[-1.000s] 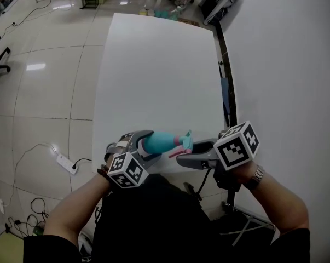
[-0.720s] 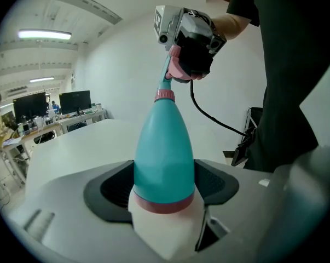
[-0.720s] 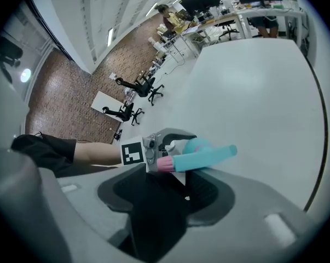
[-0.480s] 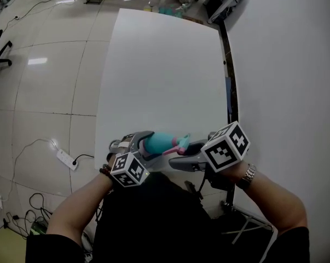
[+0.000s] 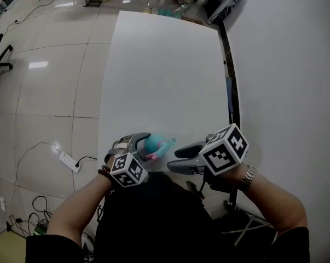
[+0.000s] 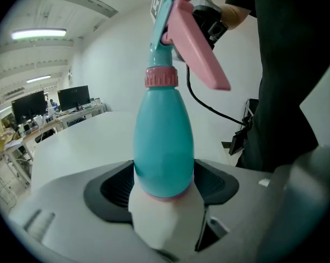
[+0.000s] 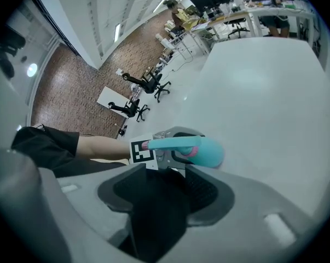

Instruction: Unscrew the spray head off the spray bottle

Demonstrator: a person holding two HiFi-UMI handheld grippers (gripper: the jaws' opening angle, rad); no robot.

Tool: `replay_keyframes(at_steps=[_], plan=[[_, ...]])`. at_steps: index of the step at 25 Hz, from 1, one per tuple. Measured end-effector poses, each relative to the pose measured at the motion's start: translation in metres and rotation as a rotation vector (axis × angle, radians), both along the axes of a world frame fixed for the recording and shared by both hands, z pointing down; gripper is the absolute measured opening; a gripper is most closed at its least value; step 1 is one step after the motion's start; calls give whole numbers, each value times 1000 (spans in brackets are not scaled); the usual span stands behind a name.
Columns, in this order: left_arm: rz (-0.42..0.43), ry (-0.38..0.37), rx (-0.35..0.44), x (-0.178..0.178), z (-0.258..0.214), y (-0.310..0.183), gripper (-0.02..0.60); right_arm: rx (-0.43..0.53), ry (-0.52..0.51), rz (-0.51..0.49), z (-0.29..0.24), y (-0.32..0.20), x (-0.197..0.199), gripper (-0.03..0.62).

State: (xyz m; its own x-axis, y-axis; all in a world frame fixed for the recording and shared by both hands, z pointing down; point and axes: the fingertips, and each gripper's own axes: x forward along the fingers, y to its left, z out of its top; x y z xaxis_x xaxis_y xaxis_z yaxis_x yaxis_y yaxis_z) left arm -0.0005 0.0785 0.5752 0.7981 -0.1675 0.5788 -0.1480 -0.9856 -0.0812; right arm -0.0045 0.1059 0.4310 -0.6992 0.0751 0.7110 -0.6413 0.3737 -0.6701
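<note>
Spray bottle (image 6: 163, 147) base pinched by left gripper (image 6: 163, 188); right gripper (image 7: 159, 188) fingers (image 7: 211, 190) spread, empty; pink collar (image 6: 161, 77) best clamped squarely.

Right gripper (image 7: 163, 175): jaws stood apart, nothing between them.
Spray bottle (image 7: 206, 150): teal, sideways beyond the jaws, held in the left gripper (image 7: 181, 147).
Table (image 7: 263, 92): white, bare around them.

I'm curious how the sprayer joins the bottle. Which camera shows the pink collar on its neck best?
The left gripper view: the pink collar sits large and unobstructed above the teal bottle. The right gripper view sees the bottle nearly end-on, with the collar mostly hidden. In the head view it is too small to make out.
</note>
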Motion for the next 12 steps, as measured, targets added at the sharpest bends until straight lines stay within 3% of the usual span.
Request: replay_keyframes(at_steps=[7,12], plan=[[10,-19,-15,-7,4,2,397,26,-24,43,-1,1,-2,210],[-29,-7,-32,-21,0,-1,402,72,-15,75,6,8,2,210]])
